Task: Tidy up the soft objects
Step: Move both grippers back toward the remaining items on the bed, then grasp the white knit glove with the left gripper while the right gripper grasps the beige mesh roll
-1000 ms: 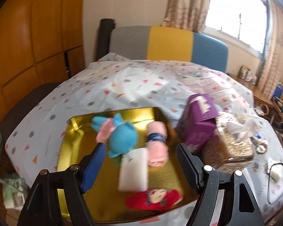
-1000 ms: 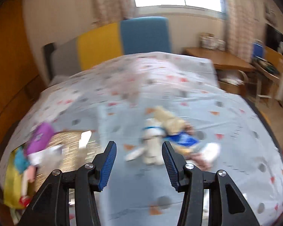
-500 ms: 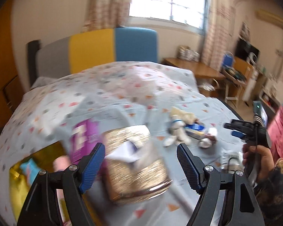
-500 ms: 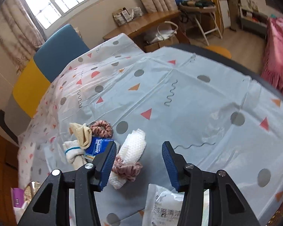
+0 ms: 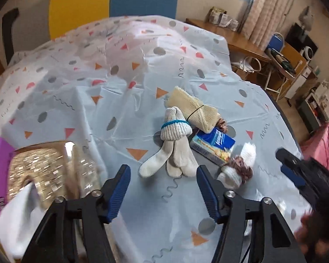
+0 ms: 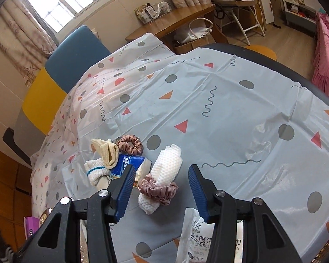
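Small heap mid-cloth: grey socks (image 5: 175, 149), cream socks (image 5: 195, 109), blue tissue pack (image 5: 212, 144), white cloth (image 6: 164, 171) banded by a pink scrunchie (image 6: 158, 190). Open tablecloth (image 6: 230, 109) beyond, its far edge well apart. Left gripper (image 5: 162, 188) closing, nothing between its jaws, before the grey socks. Right gripper (image 6: 162, 188) half-open, straddling the white cloth, pads apparently clear.

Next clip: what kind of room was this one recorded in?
Most likely a lived-in home room, perhaps a dining or living area: a table under a patterned tablecloth, curtained windows, a wooden side desk with a folding chair.
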The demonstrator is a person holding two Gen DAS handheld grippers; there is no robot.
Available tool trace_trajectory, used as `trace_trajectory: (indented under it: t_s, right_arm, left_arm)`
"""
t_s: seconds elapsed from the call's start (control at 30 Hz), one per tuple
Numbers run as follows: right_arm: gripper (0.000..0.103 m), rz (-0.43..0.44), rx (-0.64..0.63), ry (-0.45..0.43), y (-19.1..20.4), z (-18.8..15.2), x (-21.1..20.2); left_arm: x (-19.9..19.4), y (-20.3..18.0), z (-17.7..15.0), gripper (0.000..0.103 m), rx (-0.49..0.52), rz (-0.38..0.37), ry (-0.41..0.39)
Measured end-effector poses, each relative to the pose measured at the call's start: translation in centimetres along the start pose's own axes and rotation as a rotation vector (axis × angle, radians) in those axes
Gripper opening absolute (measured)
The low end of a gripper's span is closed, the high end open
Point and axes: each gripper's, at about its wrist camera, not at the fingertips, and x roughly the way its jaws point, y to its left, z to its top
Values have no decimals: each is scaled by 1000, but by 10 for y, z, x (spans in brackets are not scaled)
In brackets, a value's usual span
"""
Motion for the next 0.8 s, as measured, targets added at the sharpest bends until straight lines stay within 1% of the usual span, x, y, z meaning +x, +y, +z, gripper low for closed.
trace_trajectory:
  t_s: [0.07,0.17,0.23,0.37,0.43,0.5,0.57,0.6,0.63,0.67,0.7,0.73,0.8]
  right_arm:
    - [51,17,5,7,1,0,0]
    - [51,34,8,13,3,1,0]
    - [51,56,23,24,2,1,1]
    - [51,77,35,27,1,0,0]
    - [51,85,41,26,0,1,0]
    - [51,91,42,29,1,1,0]
    - [51,88,40,31,1,1,1]
    - [51,88,39,33,2,1,2]
    - [51,88,34,33,2,1,2]
    - [51,87,29,31,3,1,2]
    - [51,84,24,26,3,0,2]
    - [51,82,21,22,3,1,1]
    - [51,83,6,15,5,1,1]
  left_arm:
    - [16,-4,9,58,-17,13,17]
    - [30,-16,20,58,2,16,20]
    - [44,-23,28,58,21,38,16]
    - [71,-20,39,55,24,76,15]
    - [85,-15,43,55,16,77,29]
    - [99,-11,44,55,20,83,72]
    - [111,-9,40,55,22,107,102]
    - [114,-7,36,55,19,115,99]
    - [112,-6,33,54,25,130,66]
    - [110,-6,29,47,31,148,56]
    - [108,-7,27,39,29,145,54]
    - [104,-8,24,26,29,146,56]
    - [99,-8,16,24,12,136,69]
